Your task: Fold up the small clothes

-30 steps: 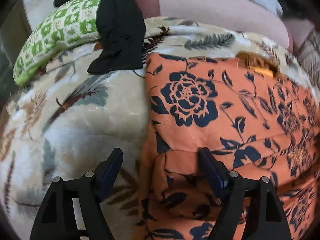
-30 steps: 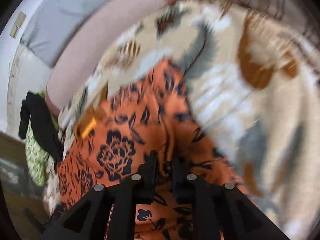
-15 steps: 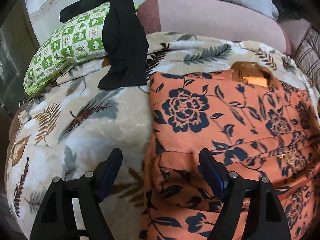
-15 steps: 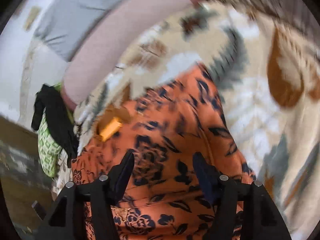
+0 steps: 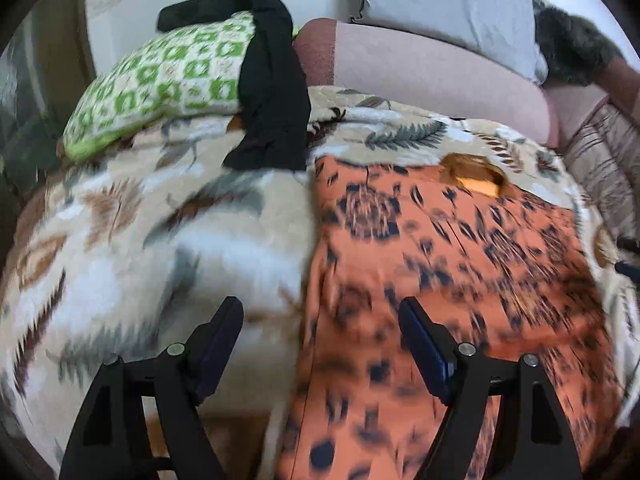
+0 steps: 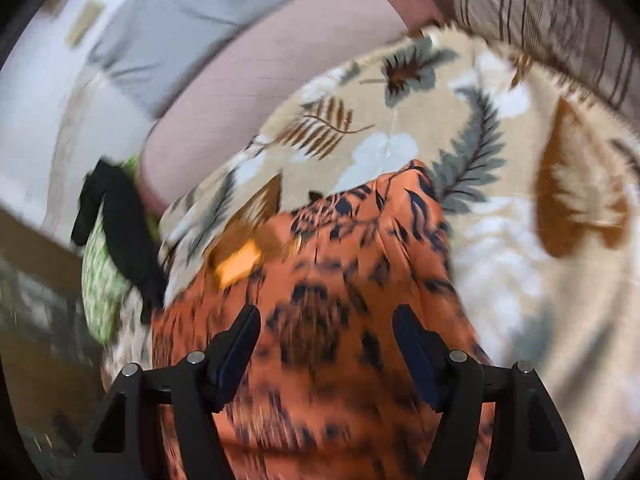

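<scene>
Soft, even indoor light; motion blur smears both views (edges fisheye-bent, dark).

Ahead-left of the left jaws: open leaf-print blanket (image 5: 140, 240), unobstructed. Farther ahead: green checked pillow (image 5: 168, 84) with black garment (image 5: 272, 92) draped over it. Ahead-right: orange floral garment (image 5: 460, 264) lying flat. Beyond: pink bolster (image 5: 432, 76), grey pillow (image 5: 448, 4) closing the far side.

Both wrist views look steeply down past their own jaws, close over the shared orange floral garment (image 5: 448, 264) (image 6: 340, 288).
</scene>
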A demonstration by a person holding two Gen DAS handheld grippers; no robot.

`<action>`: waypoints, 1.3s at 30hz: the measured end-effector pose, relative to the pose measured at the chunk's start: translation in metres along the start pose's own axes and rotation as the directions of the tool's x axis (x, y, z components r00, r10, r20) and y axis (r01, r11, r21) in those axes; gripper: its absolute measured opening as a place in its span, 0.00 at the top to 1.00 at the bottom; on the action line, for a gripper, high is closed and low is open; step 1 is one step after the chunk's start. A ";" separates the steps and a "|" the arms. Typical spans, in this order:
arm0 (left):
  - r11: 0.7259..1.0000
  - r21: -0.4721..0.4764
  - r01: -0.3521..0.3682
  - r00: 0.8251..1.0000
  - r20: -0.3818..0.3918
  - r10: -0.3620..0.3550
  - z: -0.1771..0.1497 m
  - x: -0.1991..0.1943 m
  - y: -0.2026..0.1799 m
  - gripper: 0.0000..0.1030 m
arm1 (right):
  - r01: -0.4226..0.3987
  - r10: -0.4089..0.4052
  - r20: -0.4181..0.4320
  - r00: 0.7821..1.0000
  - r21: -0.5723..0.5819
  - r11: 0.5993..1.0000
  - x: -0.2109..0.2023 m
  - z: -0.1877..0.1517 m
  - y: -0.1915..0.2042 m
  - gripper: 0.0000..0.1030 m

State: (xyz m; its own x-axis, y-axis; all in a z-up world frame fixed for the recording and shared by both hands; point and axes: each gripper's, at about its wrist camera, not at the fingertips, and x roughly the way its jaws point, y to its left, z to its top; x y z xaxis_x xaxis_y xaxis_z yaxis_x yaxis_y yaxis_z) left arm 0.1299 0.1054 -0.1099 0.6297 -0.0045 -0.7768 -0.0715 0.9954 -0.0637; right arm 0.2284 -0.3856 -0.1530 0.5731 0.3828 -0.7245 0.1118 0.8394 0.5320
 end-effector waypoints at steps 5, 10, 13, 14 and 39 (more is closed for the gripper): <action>0.993 -0.056 0.104 0.992 -0.066 -0.108 -0.091 -0.045 0.035 0.22 | 0.008 -0.020 -0.118 0.993 -0.108 0.994 -0.079 -0.081 -0.045 0.30; 0.992 -0.089 0.089 0.984 -0.147 -0.102 -0.152 -0.057 0.047 0.22 | 0.050 -0.059 -0.208 0.976 -0.048 0.998 -0.110 -0.153 -0.108 0.30; 0.978 -0.153 0.141 0.973 -0.160 -0.165 -0.169 -0.062 0.050 0.22 | -0.008 0.009 -0.245 0.969 0.003 1.000 -0.112 -0.180 -0.123 0.30; 0.976 -0.159 0.149 0.972 -0.158 -0.175 -0.171 -0.062 0.049 0.22 | -0.026 0.020 -0.258 0.966 -0.020 0.999 -0.112 -0.187 -0.119 0.30; 0.979 -0.116 0.168 0.976 -0.118 -0.181 -0.175 -0.096 0.045 0.88 | 0.012 -0.016 -0.262 0.965 -0.014 1.000 -0.124 -0.219 -0.107 0.93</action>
State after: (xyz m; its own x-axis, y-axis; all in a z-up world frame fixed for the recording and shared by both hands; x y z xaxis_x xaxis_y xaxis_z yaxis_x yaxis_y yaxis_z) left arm -0.0688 0.1338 -0.1481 0.5367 -0.1962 -0.8206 -0.0544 0.9625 -0.2656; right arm -0.0321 -0.4380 -0.2162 0.3381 0.4575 -0.8224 0.1076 0.8494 0.5167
